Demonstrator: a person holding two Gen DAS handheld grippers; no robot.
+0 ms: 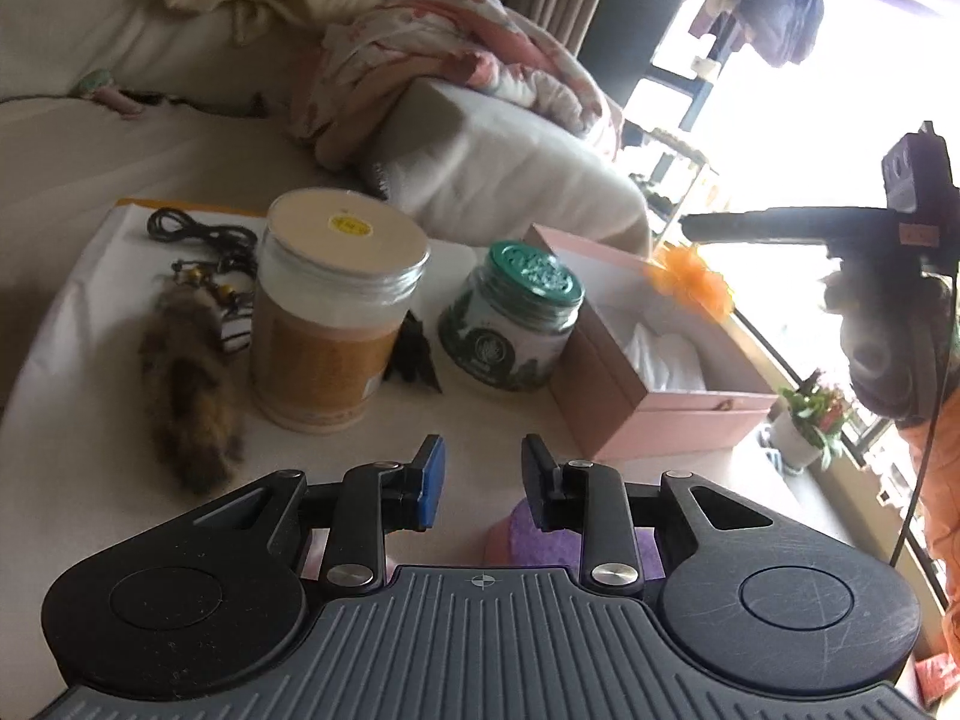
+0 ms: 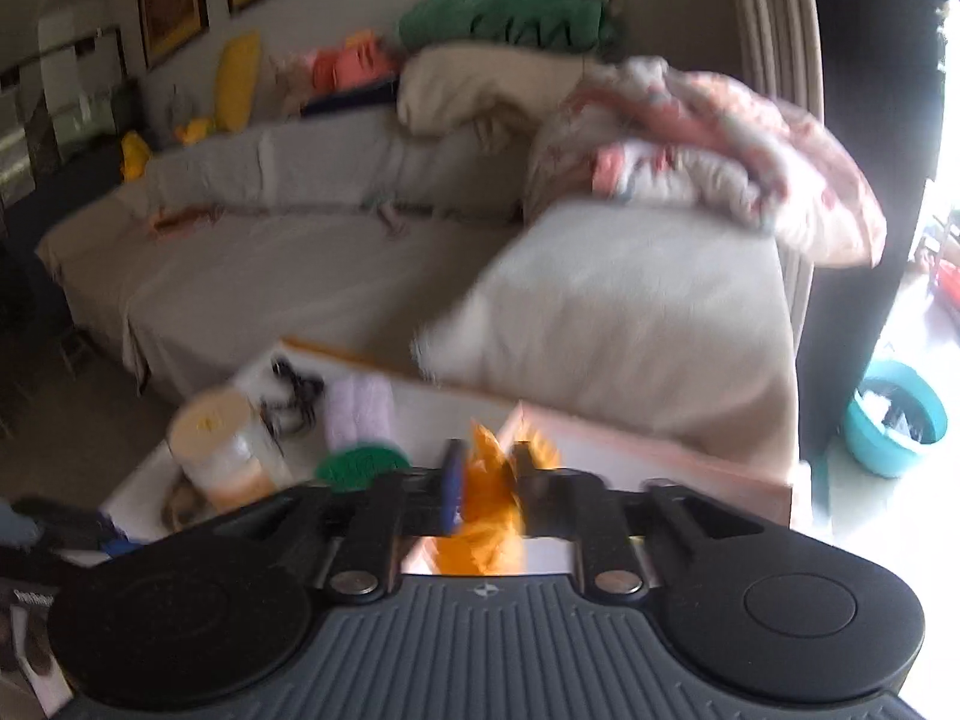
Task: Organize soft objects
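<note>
The right gripper [image 2: 487,483], at lower centre of its blurred view, is clenched on an orange ruffled fabric piece [image 2: 483,531] that hangs down between its fingers, with the open pink box [image 2: 660,468] directly ahead and just right of them. In the left wrist view the same fabric [image 1: 693,282] hangs over the box's far rim [image 1: 660,414] at centre right, so the right hand is plainly the nearer. The left gripper [image 1: 483,474] is released, holding nothing, above a purple soft thing [image 1: 534,540], the furry brown tail toy [image 1: 189,396] to its left.

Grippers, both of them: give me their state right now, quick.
Left gripper: open, holding nothing.
Right gripper: shut on the orange fluffy item, above the pink box.
</note>
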